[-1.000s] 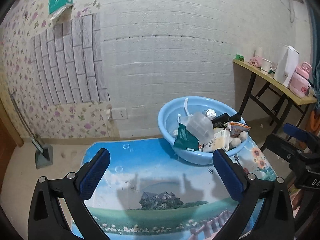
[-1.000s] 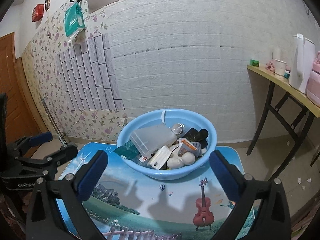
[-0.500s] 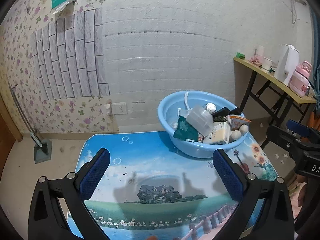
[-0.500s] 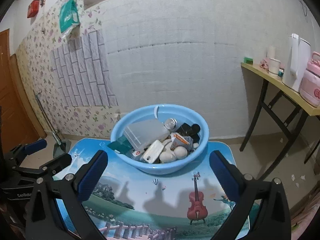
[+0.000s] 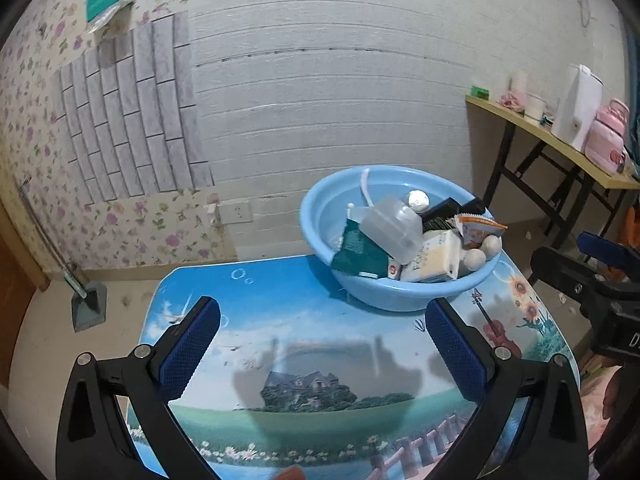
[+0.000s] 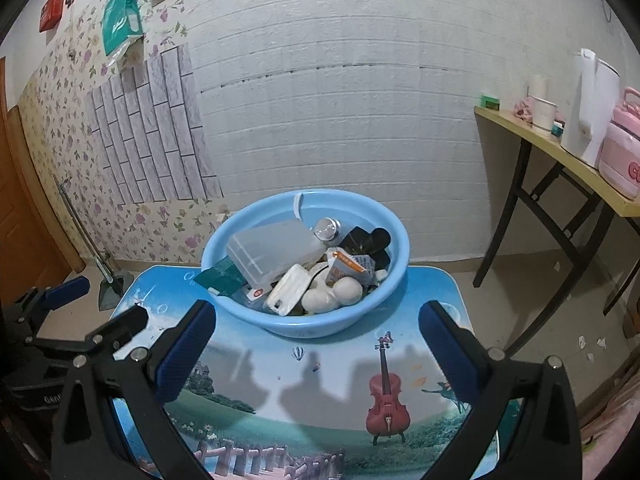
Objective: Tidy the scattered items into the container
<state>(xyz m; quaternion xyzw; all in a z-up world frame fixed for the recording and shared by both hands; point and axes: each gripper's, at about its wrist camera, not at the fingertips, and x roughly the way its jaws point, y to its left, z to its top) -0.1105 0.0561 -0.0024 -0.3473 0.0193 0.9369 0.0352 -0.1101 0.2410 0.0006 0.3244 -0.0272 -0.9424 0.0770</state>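
While I pulled back slightly since the earlier frame, the basin (image 6: 304, 322) sat at twelve o'clock; left gripper (image 5: 320, 320) and right gripper (image 6: 316, 320) hovered, jaws spread, empty.

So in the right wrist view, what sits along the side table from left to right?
Green box → pink cloth → white paper cup → white kettle → pink rice cooker, all on the side table.
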